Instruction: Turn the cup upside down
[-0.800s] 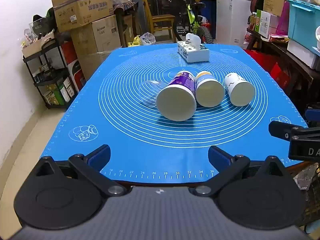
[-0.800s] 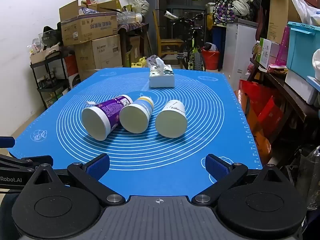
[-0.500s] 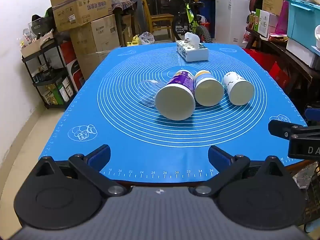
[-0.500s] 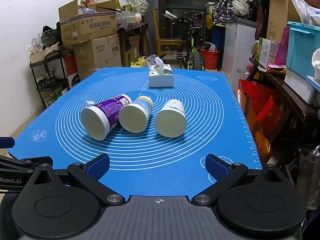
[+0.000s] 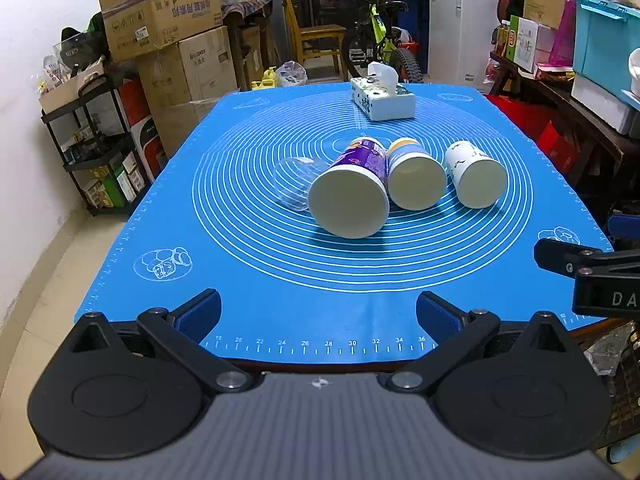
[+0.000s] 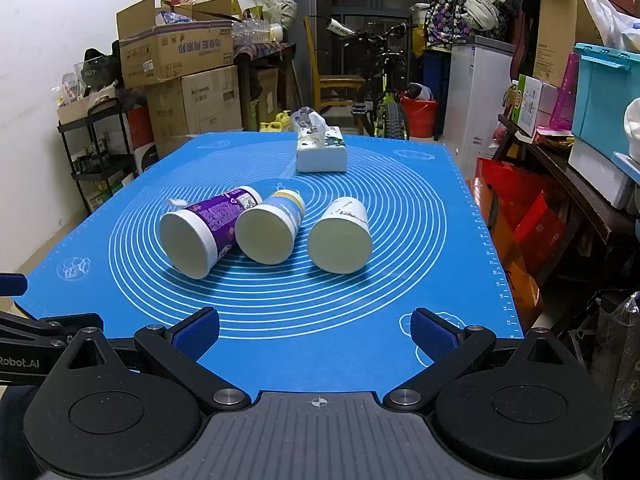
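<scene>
Since both tongs, left and right, gape empty, your right one's nearer the white cup, lying mouth-toward-you.

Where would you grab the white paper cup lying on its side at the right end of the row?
Probably across its sidewall near the middle. The white paper cup lies on the blue mat, open mouth facing the open right gripper. Its right side is free, but the yellow-banded cup lies close on the left, so coming down from above with a finger on each side looks safest.
</scene>
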A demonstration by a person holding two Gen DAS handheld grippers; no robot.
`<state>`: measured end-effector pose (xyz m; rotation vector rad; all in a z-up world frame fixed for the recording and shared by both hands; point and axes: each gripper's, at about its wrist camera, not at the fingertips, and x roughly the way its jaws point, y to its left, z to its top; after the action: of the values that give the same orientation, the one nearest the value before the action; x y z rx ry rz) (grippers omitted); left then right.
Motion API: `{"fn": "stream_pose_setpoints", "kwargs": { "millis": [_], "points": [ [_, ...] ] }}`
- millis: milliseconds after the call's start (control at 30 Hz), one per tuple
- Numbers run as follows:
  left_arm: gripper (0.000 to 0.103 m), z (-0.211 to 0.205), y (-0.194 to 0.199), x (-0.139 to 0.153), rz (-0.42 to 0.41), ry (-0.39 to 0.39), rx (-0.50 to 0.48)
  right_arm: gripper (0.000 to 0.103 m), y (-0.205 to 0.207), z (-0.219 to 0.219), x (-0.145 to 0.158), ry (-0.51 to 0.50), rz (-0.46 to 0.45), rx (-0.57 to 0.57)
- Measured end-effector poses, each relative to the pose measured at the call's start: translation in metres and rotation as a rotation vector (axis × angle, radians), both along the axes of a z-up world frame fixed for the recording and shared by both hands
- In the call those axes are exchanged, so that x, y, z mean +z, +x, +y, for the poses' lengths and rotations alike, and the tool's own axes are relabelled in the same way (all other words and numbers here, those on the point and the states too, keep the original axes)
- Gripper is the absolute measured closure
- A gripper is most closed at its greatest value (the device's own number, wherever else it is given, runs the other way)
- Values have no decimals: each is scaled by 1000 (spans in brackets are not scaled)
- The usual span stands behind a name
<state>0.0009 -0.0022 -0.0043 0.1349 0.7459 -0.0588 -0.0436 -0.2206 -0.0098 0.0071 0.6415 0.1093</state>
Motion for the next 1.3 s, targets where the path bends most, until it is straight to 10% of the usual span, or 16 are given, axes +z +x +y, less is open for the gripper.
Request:
{"fn": "stream_pose_setpoints", "kwargs": {
  "millis": [1300],
  "points": [
    [1,0,0,-2,5,7,1,2,2,3,1,-13,4,-4]
  ]
}}
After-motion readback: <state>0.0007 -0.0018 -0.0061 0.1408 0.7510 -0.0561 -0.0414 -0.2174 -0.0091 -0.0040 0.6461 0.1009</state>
